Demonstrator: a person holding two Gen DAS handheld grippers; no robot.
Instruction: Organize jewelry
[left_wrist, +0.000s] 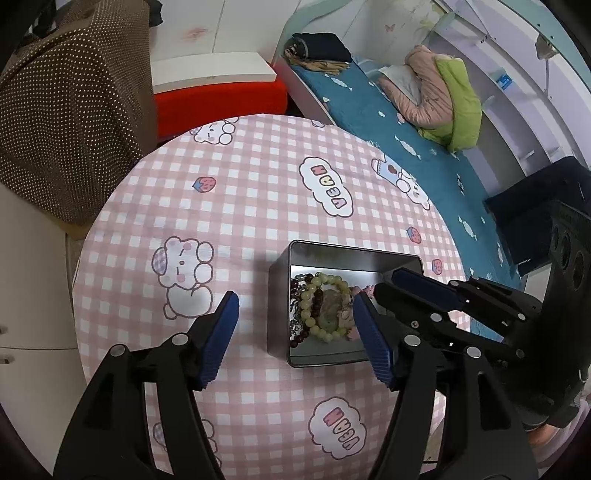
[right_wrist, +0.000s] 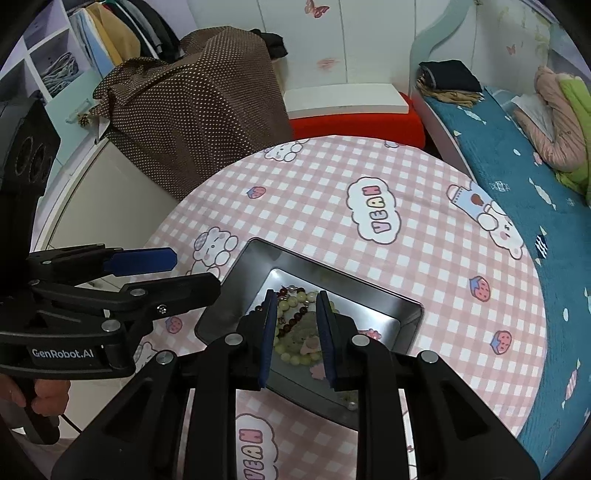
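A grey metal tin (left_wrist: 277, 306) stands open on the round table with the pink checked cloth (left_wrist: 258, 184). Inside lie a pale green bead bracelet (left_wrist: 314, 306), a dark red bead string (left_wrist: 295, 288) and pink pieces (left_wrist: 354, 291). My left gripper (left_wrist: 295, 314) is open, its jaws spanning the tin's left wall from above. My right gripper (right_wrist: 297, 306) hovers over the tin (right_wrist: 240, 288) with jaws partly open and nothing between them; the bracelet (right_wrist: 291, 347) lies below. The right gripper also shows in the left wrist view (left_wrist: 391, 280) at the tin's right rim.
A bed with a teal cover (left_wrist: 424, 147) runs along the table's right side, with a pink and green jacket (left_wrist: 439, 92) on it. A brown dotted cloth (left_wrist: 74, 110) covers furniture on the left. A red stool (left_wrist: 221, 99) stands behind the table.
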